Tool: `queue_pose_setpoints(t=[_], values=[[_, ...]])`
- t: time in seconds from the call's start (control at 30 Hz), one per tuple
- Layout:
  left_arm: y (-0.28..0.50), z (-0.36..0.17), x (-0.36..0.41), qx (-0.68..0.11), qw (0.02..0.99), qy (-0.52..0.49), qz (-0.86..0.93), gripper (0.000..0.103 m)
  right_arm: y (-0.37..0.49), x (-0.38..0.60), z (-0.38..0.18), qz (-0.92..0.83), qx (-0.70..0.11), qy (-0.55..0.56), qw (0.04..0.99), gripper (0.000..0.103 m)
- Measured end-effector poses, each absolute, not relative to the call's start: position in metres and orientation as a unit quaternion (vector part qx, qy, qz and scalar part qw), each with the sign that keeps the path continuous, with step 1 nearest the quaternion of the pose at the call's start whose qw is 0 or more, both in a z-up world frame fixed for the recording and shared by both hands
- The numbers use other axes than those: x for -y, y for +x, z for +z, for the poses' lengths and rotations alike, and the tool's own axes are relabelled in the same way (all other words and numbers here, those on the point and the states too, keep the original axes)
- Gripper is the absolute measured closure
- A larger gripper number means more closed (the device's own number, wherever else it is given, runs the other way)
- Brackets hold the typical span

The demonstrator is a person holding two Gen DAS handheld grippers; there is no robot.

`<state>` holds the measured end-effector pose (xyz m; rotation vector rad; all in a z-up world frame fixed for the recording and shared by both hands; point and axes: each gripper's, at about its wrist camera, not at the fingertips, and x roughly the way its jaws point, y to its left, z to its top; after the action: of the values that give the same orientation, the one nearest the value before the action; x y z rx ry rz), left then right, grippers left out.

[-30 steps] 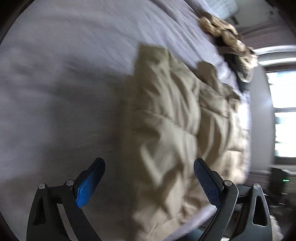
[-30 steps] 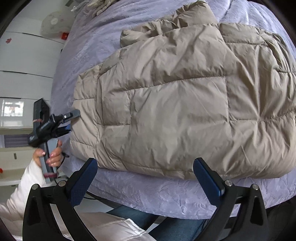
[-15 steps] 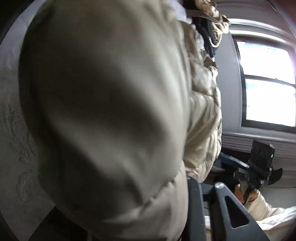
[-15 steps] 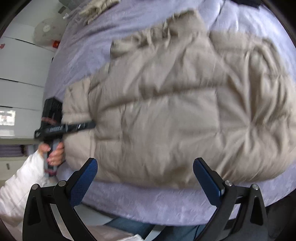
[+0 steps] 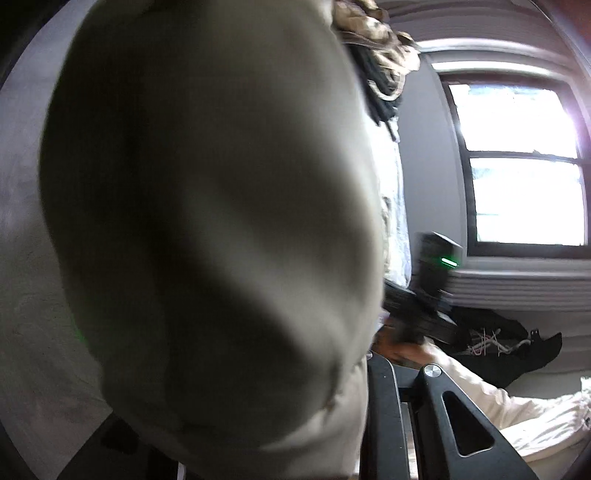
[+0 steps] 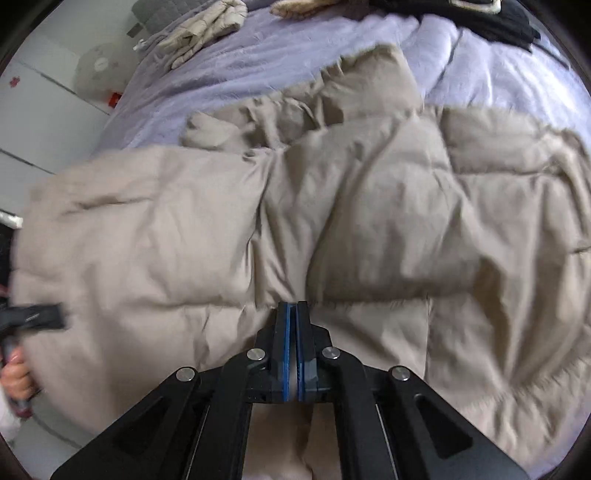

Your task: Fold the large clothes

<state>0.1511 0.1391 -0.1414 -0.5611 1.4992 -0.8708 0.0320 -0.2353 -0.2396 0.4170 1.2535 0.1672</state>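
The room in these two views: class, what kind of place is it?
Most likely a bedroom: a bed with a lilac sheet, a beige puffer jacket spread on it, other clothes heaped nearby, and a window.

One beige puffer jacket on one lavender bed, two black grippers, one window, one cream garment.

Black right gripper frame, silver screws, blue-lined jaws; white puffy sleeve
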Motion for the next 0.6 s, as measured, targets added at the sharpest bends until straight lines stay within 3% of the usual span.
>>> queue_pose_setpoints(t=[0.37, 0.6], values=[[0.131, -0.082, 0.024, -0.649, 0.648, -0.099, -0.386, 0.076, 0.04, 0.27, -0.293, 0.121, -0.582, 0.318, 0.739, 0.103], [0.116, -0.073, 0.084, -0.657, 0.655, -0.029, -0.371, 0.075, 0.015, 0.316, -0.283, 0.144, -0.553, 0.413, 0.709, 0.102]])
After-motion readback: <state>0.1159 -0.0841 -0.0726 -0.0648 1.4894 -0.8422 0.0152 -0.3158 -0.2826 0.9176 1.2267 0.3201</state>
